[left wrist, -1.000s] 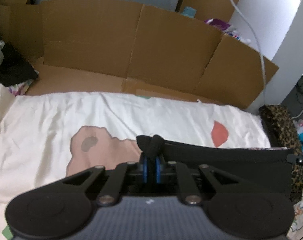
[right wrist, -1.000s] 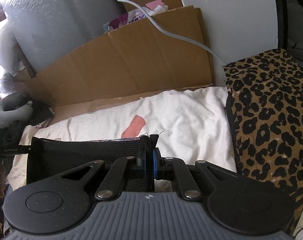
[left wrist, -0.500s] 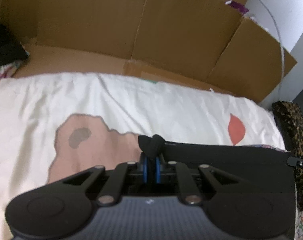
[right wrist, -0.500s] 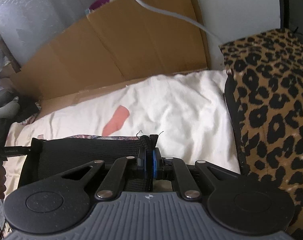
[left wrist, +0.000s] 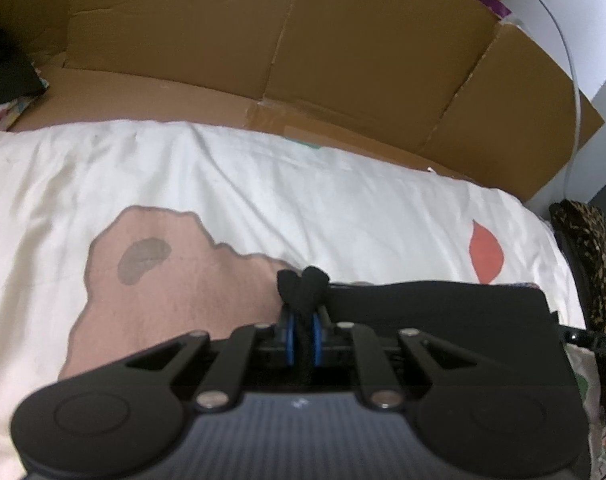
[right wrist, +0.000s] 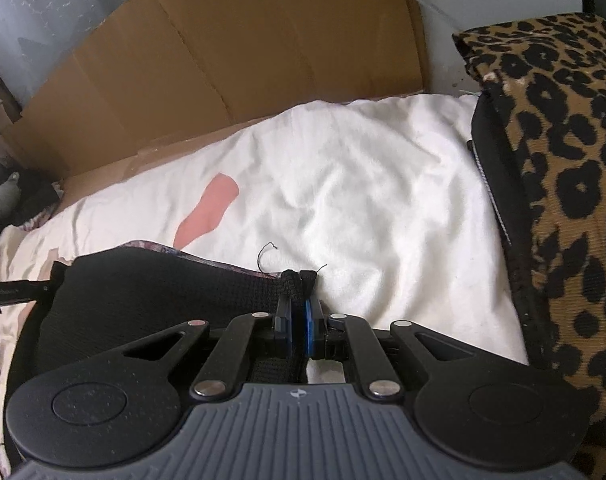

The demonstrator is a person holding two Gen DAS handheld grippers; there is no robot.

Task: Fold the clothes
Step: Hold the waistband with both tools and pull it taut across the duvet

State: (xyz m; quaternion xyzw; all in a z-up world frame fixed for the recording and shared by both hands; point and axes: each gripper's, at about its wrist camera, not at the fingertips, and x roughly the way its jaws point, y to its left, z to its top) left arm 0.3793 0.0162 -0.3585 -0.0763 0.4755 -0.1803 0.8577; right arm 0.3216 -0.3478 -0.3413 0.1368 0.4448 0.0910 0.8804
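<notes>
Black knit garment [left wrist: 443, 312] hangs stretched between the two tongs, just over the near part of the bed, its upper edge running straight from one pinched corner to the other. The left tongs [left wrist: 303, 332] have a bunched corner of the dark fabric between their blue pads [left wrist: 289, 336]; their jaws are easing apart at this moment, though the cloth still sits between them and appears held. The right tongs [right wrist: 299, 320] are pressed together on the opposite corner of the same garment [right wrist: 163, 292], where a loose thread [right wrist: 265, 254] curls out above the pinch. Beneath lies a white bed sheet [left wrist: 263, 200] with a pinkish-brown printed patch [left wrist: 163, 280] and a red leaf shape [left wrist: 487, 248]. Flattened cardboard [left wrist: 303, 60] stands along the far edge of the bed, and a leopard-print cushion [right wrist: 563, 160] borders its right edge.

The step in hand looks like laying the garment down onto the sheet, both corners carried level. How many folds are already made cannot be told, since the lower part hangs hidden behind the tongs. The next move likely calls for lowering both corners evenly so the fabric lands flat and unwrinkled, then letting go on both sides together; an early release on the left would drop that corner and skew the edge.
</notes>
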